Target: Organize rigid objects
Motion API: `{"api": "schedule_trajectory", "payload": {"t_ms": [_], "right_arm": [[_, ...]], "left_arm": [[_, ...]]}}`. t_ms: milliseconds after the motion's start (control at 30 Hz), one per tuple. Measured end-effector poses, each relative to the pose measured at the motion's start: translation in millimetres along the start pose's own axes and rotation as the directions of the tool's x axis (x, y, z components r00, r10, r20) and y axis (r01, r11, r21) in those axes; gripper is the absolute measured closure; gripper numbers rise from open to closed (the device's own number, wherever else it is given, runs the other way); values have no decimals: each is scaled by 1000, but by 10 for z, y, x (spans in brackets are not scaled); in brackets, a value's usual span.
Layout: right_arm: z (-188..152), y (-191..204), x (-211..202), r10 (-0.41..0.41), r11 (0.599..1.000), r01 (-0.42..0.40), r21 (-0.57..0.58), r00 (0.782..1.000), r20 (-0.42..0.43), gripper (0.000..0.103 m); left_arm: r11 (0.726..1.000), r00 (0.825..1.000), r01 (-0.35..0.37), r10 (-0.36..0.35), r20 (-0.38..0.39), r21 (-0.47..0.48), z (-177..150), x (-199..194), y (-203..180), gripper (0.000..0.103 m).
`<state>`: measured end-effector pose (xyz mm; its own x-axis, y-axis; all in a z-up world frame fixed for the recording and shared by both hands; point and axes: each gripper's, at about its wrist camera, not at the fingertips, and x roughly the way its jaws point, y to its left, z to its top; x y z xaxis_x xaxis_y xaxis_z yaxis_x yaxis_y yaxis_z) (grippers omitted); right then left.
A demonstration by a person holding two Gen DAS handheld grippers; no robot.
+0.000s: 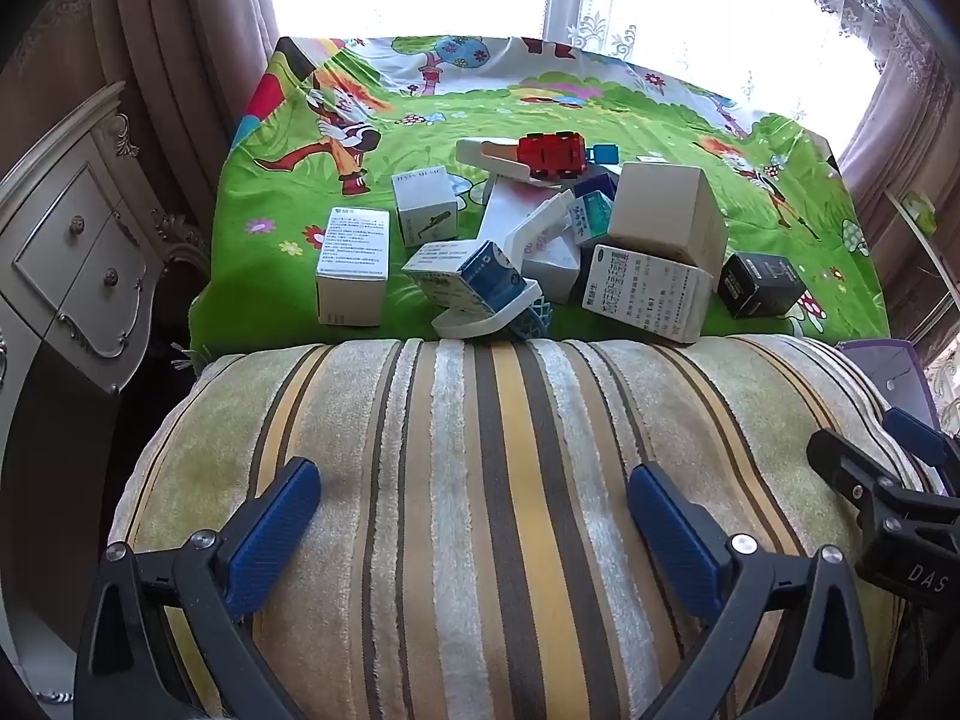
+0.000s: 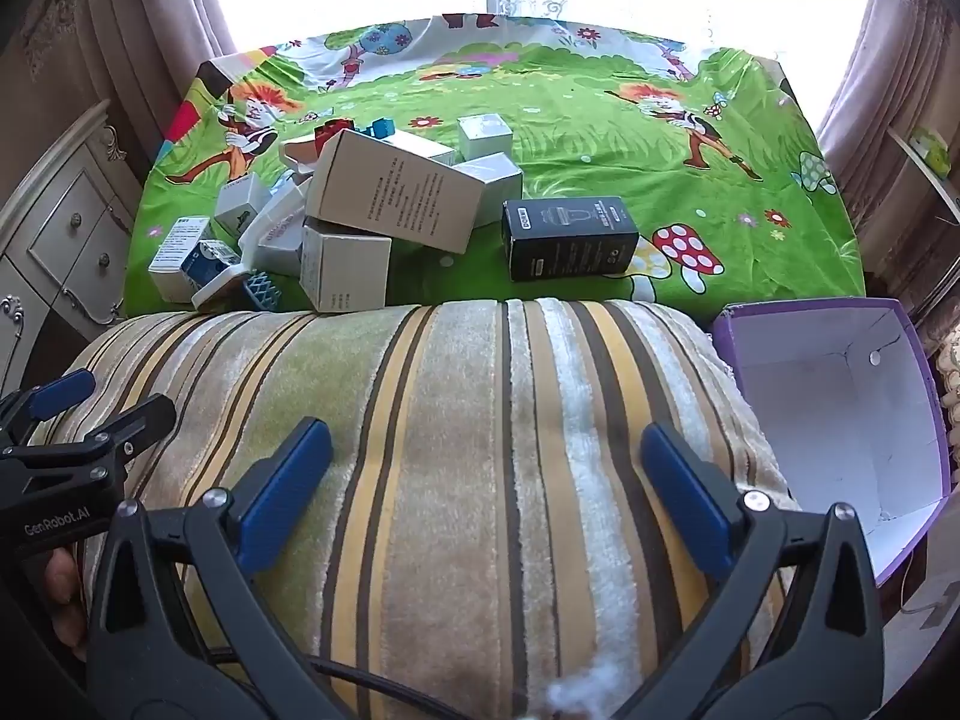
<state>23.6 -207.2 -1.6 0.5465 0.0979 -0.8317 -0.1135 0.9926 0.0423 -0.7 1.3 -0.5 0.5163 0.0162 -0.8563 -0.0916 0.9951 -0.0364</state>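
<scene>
A heap of small cartons lies on a green cartoon-print cloth (image 1: pixel 420 138): white boxes (image 1: pixel 354 264), a large white box (image 1: pixel 666 219) (image 2: pixel 396 198), a blue-and-white box (image 1: pixel 474 279), a black box (image 1: pixel 759 285) (image 2: pixel 567 237) and a red toy car (image 1: pixel 552 156) on top at the back. My left gripper (image 1: pixel 474 522) is open and empty over a striped plush cushion (image 1: pixel 480 480), well short of the heap. My right gripper (image 2: pixel 486 480) is open and empty over the same cushion (image 2: pixel 468 420). Each gripper shows at the edge of the other's view.
An open purple box with a white inside (image 2: pixel 840 414) stands empty at the right of the cushion. A white carved cabinet with drawers (image 1: pixel 72 264) stands at the left. Curtains and a bright window lie behind the cloth.
</scene>
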Motion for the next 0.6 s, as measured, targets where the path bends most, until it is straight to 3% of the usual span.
{"api": "schedule_trajectory", "payload": {"t_ms": [600], "right_arm": [[66, -52, 14, 50, 999, -50, 0, 995, -81, 0]], "left_arm": [[1000, 1000, 1, -1, -2, -4, -2, -4, -2, 0]]}}
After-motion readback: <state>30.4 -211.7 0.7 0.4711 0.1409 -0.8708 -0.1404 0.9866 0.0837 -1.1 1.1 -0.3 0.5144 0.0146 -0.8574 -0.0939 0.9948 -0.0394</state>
